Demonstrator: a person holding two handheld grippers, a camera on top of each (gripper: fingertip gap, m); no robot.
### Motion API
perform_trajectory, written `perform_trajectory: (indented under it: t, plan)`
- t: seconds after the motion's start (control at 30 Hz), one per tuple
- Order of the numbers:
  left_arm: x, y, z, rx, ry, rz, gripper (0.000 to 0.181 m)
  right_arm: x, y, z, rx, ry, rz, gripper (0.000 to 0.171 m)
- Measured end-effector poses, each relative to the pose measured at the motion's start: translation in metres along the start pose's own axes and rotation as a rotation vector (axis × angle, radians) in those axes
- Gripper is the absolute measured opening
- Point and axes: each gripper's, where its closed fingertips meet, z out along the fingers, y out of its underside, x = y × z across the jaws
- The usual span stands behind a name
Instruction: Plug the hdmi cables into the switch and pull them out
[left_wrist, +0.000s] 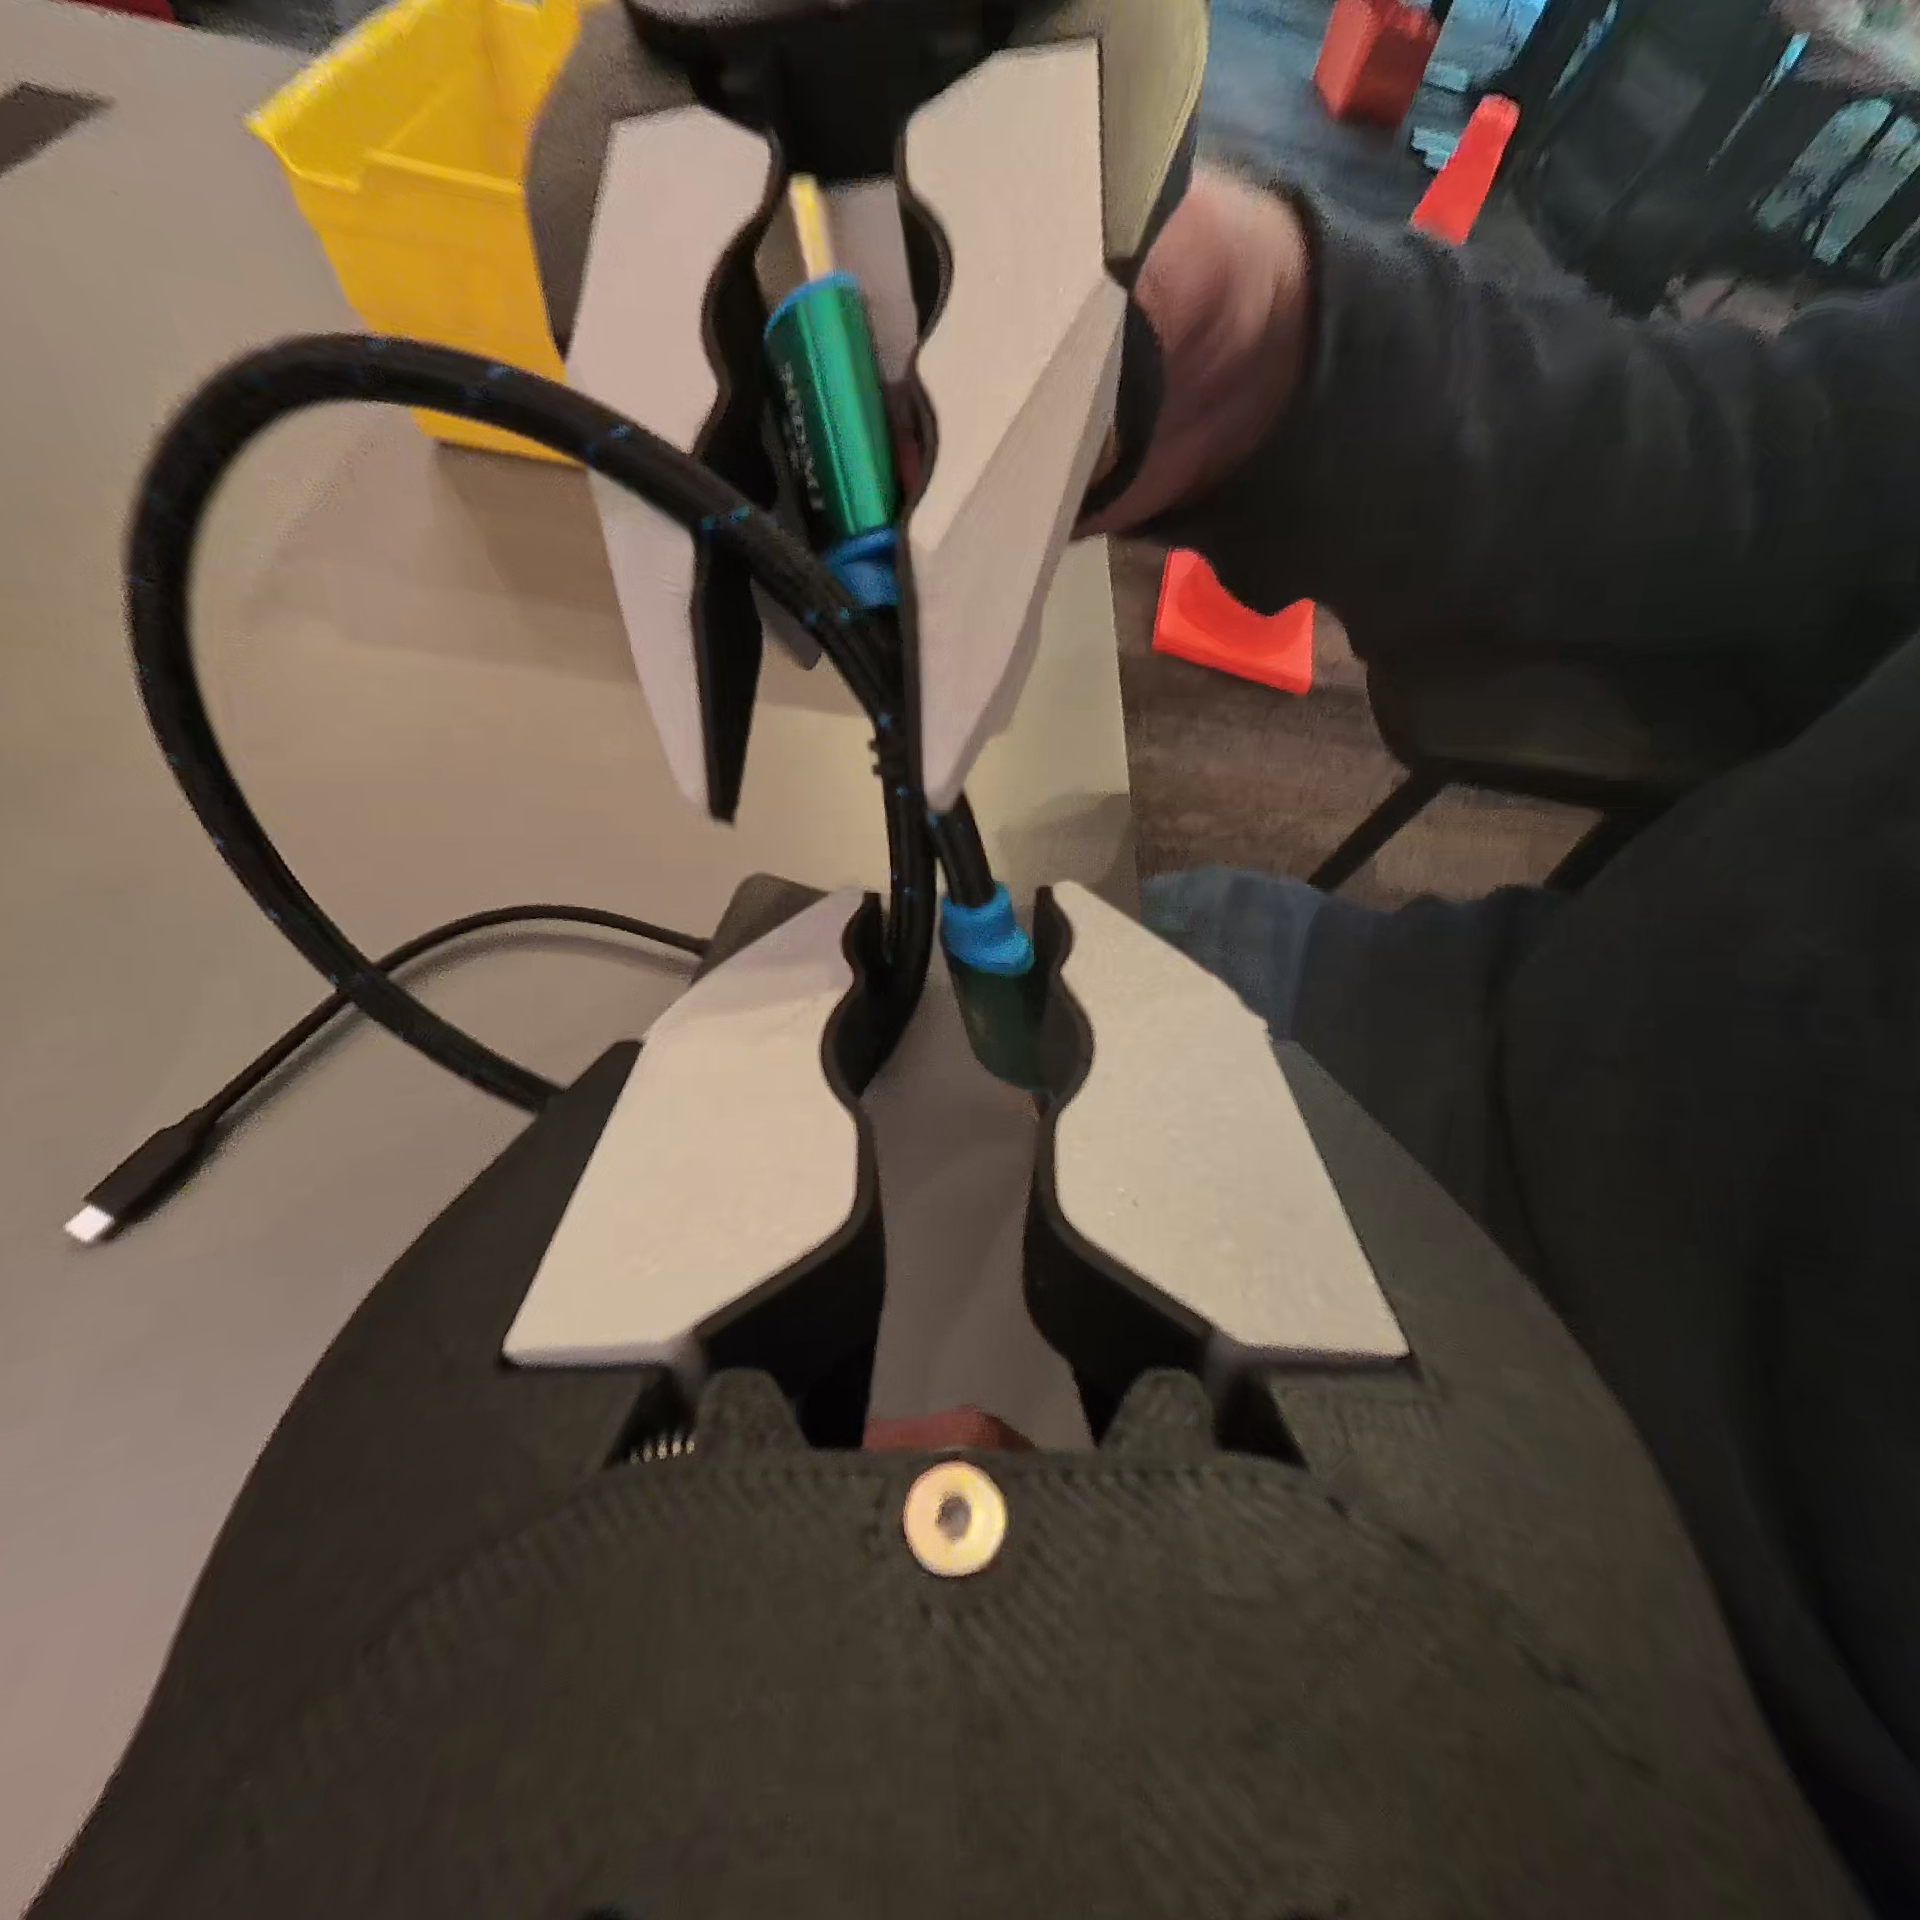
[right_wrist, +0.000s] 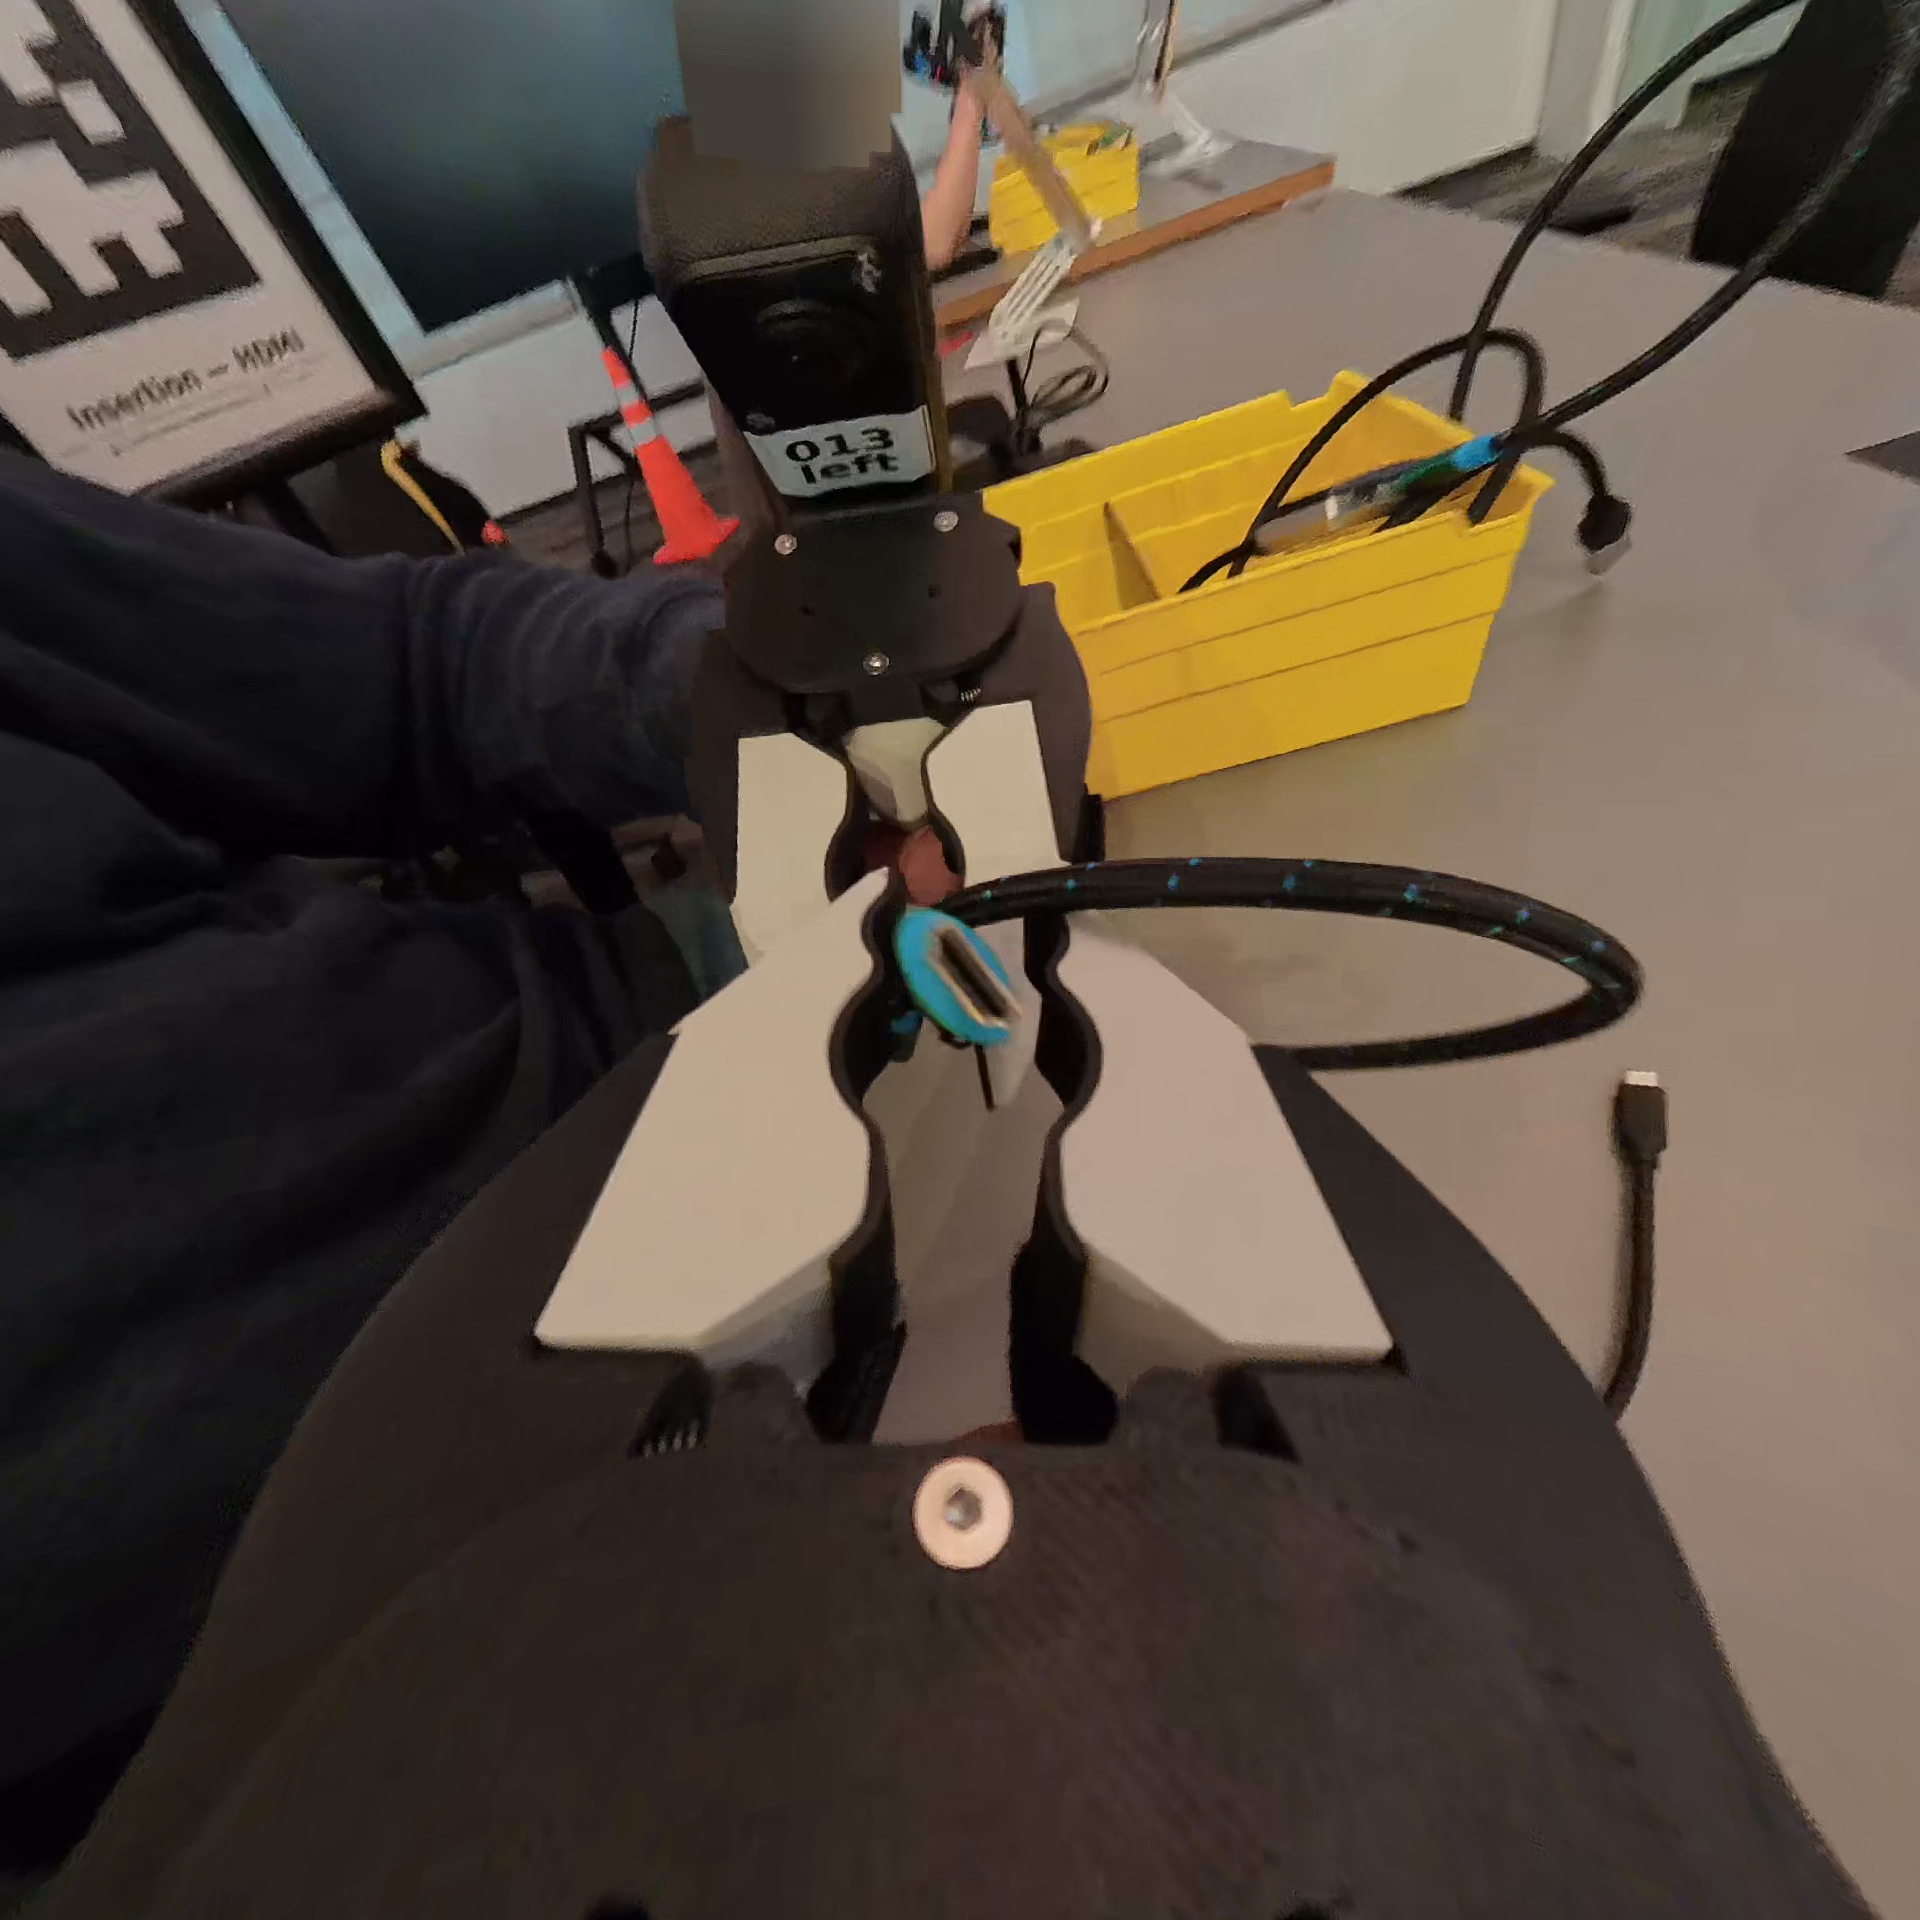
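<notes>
- HDMI cable (left_wrist: 312, 436): black braid with blue flecks, looping out over the desk (left_wrist: 312, 727) and returning between the two grippers; both green plugs are being carried in the air near the desk's edge.
- Left gripper (left_wrist: 951, 997): fingers are closing on one green plug (left_wrist: 997, 997) with a blue collar, its long axis running along the fingers, cord end pointing away.
- Right gripper (right_wrist: 951, 987): fingers are gripping the other plug (right_wrist: 971, 982), whose metal mouth is facing back toward that gripper's own camera; in the left wrist view this plug (left_wrist: 831, 405) is lying lengthwise between them.
- Relation: the two grippers are facing each other tip to tip, almost touching, plugs roughly in line.
- Switch: not showing in either view; which hand is nearer cannot be told.
- Yellow bin (right_wrist: 1299, 623): sitting farther along the desk, holding other cables.
- USB-C lead (right_wrist: 1642, 1122): lying loose on the desk, apart from the grippers.
</notes>
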Motion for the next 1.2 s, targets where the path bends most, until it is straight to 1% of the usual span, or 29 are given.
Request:
perform_trajectory:
  t: [0.07, 0.1, 0.13, 0.2, 0.23, 0.27, 0.3, 0.33, 0.43, 0.53, 0.63, 0.73, 0.87, 0.9, 0.93, 1.0, 1.2]
  plan:
    - [0.004, 0.004, 0.008, -0.032, 0.002, 0.000, 0.043, -0.002, 0.010, 0.008, -0.076, 0.007, -0.024, 0.014]
    - [0.005, 0.005, 0.011, -0.044, -0.001, 0.012, 0.037, -0.006, 0.013, 0.012, -0.103, -0.008, -0.036, 0.014]
    - [0.005, 0.007, 0.011, -0.052, -0.007, 0.037, 0.014, -0.010, 0.015, 0.015, -0.117, -0.023, -0.035, 0.015]
    - [0.005, 0.009, 0.013, -0.057, -0.012, 0.030, 0.014, -0.007, 0.016, 0.017, -0.137, 0.009, -0.047, 0.016]
    - [0.004, 0.008, 0.013, -0.051, -0.009, 0.019, 0.014, -0.004, 0.016, 0.017, -0.144, 0.033, -0.053, 0.019]
    - [0.004, 0.006, 0.012, -0.038, -0.008, 0.007, 0.013, -0.001, 0.015, 0.016, -0.140, 0.051, -0.050, 0.027]
    - [0.002, 0.005, 0.010, -0.027, -0.006, -0.006, 0.013, 0.001, 0.011, 0.014, -0.120, 0.065, -0.040, 0.040]
    - [0.000, 0.004, 0.009, -0.015, -0.012, -0.013, 0.013, 0.003, 0.008, 0.012, -0.104, 0.073, -0.034, 0.045]
    - [-0.005, -0.003, 0.002, 0.037, -0.018, -0.048, 0.013, 0.010, 0.003, 0.002, -0.077, 0.120, -0.028, 0.052]
    - [-0.009, -0.011, -0.004, 0.094, -0.019, -0.089, 0.013, 0.014, 0.003, -0.005, -0.071, 0.139, -0.020, 0.051]
    - [-0.014, -0.015, -0.009, 0.131, -0.024, -0.127, 0.012, 0.012, 0.005, -0.002, -0.082, 0.131, -0.025, 0.050]
    - [-0.017, -0.014, -0.009, 0.135, -0.031, -0.136, 0.012, 0.010, 0.006, 0.004, -0.089, 0.124, -0.030, 0.046]
    - [-0.016, -0.013, -0.008, 0.119, -0.044, -0.117, 0.012, 0.009, 0.005, 0.007, -0.079, 0.115, -0.014, 0.031]
    - [-0.015, -0.012, -0.007, 0.111, -0.047, -0.110, 0.012, 0.008, 0.005, 0.007, -0.075, 0.110, -0.012, 0.022]
    - [-0.015, -0.011, -0.006, 0.103, -0.051, -0.103, 0.012, 0.008, 0.004, 0.007, -0.070, 0.107, -0.009, 0.018]
    - [-0.014, -0.012, -0.006, 0.105, -0.052, -0.098, 0.012, 0.006, 0.002, 0.007, -0.049, 0.093, -0.005, 0.012]
    - [-0.013, -0.016, -0.008, 0.131, -0.036, -0.106, 0.013, 0.002, -0.002, 0.006, -0.022, 0.082, -0.025, 0.007]
